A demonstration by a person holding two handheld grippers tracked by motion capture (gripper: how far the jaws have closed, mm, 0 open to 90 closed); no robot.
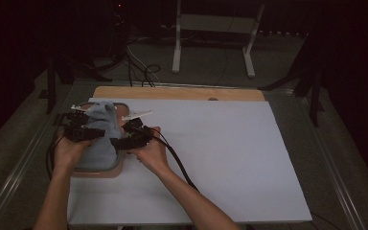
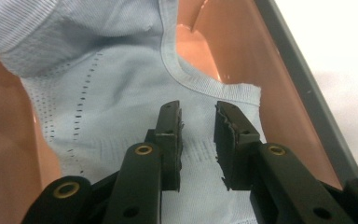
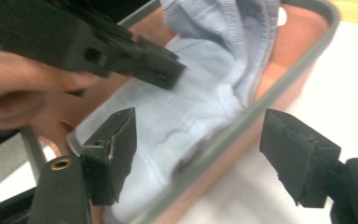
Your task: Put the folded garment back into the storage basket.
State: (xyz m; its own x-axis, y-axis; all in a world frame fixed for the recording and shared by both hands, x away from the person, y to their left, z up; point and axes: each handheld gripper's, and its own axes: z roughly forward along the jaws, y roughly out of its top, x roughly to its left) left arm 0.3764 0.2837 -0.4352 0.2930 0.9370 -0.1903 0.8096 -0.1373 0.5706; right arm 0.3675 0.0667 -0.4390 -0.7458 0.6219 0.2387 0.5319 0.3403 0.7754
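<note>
A light blue knit garment point(image 1: 98, 136) lies bunched in a pink tray with a grey rim point(image 1: 118, 167) at the left of the white mat. My left gripper point(image 1: 78, 125) hovers over the tray's left side. In the left gripper view its jaws point(image 2: 198, 109) stand a little apart just above the garment point(image 2: 121, 93), with nothing pinched between them. My right gripper point(image 1: 132, 133) is at the tray's right edge. Its jaws point(image 3: 200, 119) are wide open and straddle the tray's rim point(image 3: 261, 88), with the garment point(image 3: 200, 107) beyond. The left gripper point(image 3: 135, 60) crosses the top of that view.
The white mat point(image 1: 220, 143) stretches out to the right of the tray over a wooden board point(image 1: 172, 93). Cables trail from both grippers. Beyond the table stand a white frame point(image 1: 211, 28) and dark stands on the floor.
</note>
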